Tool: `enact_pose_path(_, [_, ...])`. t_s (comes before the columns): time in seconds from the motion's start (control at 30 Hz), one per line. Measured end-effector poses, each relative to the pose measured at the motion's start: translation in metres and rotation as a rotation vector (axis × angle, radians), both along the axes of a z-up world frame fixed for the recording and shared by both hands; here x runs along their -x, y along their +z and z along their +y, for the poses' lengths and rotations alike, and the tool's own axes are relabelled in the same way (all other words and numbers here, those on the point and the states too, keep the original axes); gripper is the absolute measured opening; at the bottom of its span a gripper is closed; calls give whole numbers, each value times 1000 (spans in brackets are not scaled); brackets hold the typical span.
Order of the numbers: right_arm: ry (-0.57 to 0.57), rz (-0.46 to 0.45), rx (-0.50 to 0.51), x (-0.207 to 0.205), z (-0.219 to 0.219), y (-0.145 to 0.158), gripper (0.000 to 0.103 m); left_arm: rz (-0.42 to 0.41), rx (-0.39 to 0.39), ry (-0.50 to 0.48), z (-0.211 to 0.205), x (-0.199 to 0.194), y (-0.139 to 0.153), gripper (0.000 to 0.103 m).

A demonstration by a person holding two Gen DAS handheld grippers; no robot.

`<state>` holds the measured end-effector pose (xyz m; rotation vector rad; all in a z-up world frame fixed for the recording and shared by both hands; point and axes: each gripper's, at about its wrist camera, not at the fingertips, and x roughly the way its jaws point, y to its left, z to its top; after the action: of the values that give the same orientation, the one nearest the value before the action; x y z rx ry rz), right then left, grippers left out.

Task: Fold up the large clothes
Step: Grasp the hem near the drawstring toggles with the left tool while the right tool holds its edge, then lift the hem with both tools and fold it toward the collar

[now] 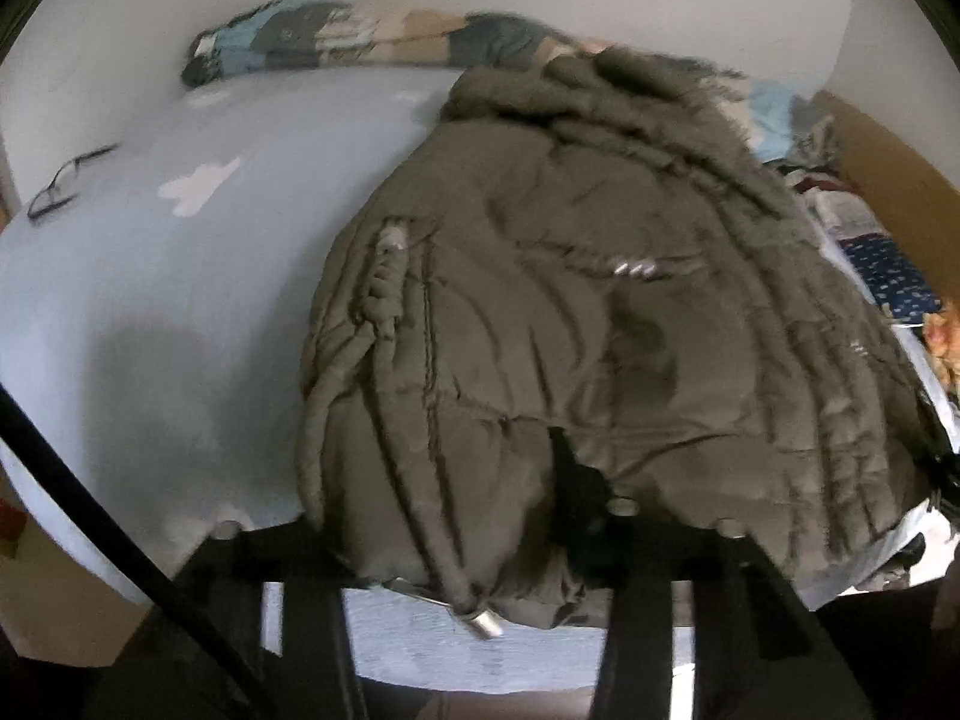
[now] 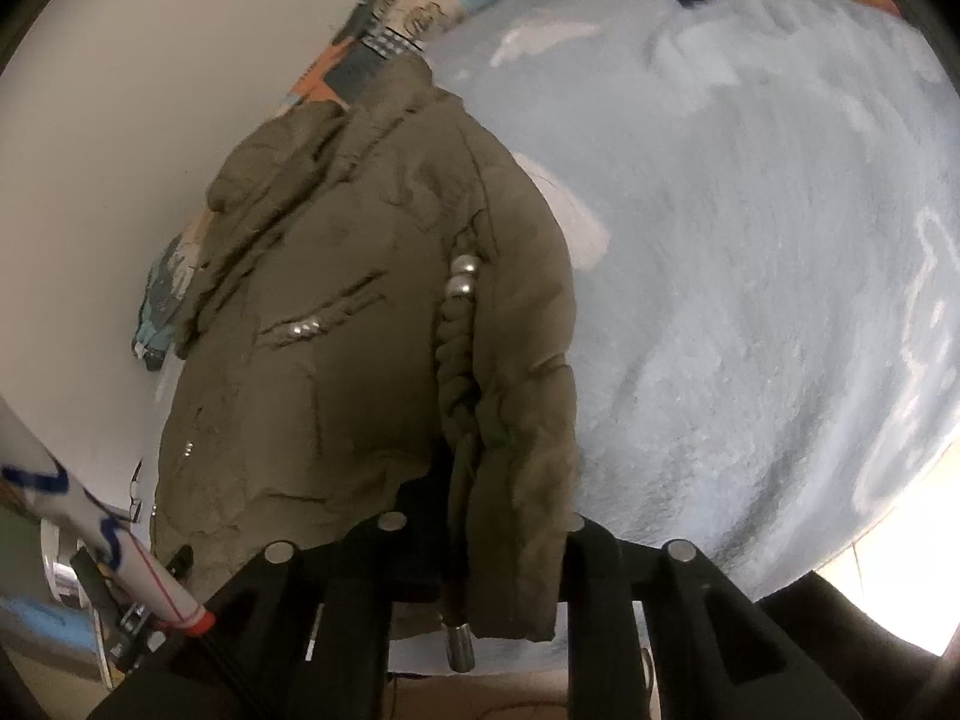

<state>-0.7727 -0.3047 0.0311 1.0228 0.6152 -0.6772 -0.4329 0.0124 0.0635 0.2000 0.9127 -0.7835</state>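
Note:
An olive-green padded jacket (image 1: 540,300) with a fur-edged hood lies on the bed's light blue sheet (image 1: 150,300). Its hem is bunched over my left gripper (image 1: 492,534); one black finger (image 1: 573,474) pokes out from under the fabric and the jaws stand shut on the hem. In the right wrist view the same jacket (image 2: 360,330) stretches away, and its front edge with the braided cord hangs between the fingers of my right gripper (image 2: 480,522), which is shut on it. A drawstring with a metal tip (image 2: 459,648) dangles below.
Folded glasses (image 1: 66,180) lie on the sheet at the far left. A patchwork blanket (image 1: 336,42) runs along the wall at the head of the bed. Mixed clothes (image 1: 870,252) are piled at the right beside a cardboard panel (image 1: 888,162). Bare sheet (image 2: 750,240) spreads right of the jacket.

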Motion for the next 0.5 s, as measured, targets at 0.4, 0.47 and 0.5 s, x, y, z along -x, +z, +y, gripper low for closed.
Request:
enact_pose_path(0.4, [2,-115,133,10,13,46,14,-107,71,-80,6,9,51,30])
enact_pose_path(0.47, [4,-133,141,10,14,53,14,-107,77,-83,6,8,58,30])
enact_pose_path(0.5, [9,-137,149,10,14,57,14,-109,77,-84,6,7,59,30])
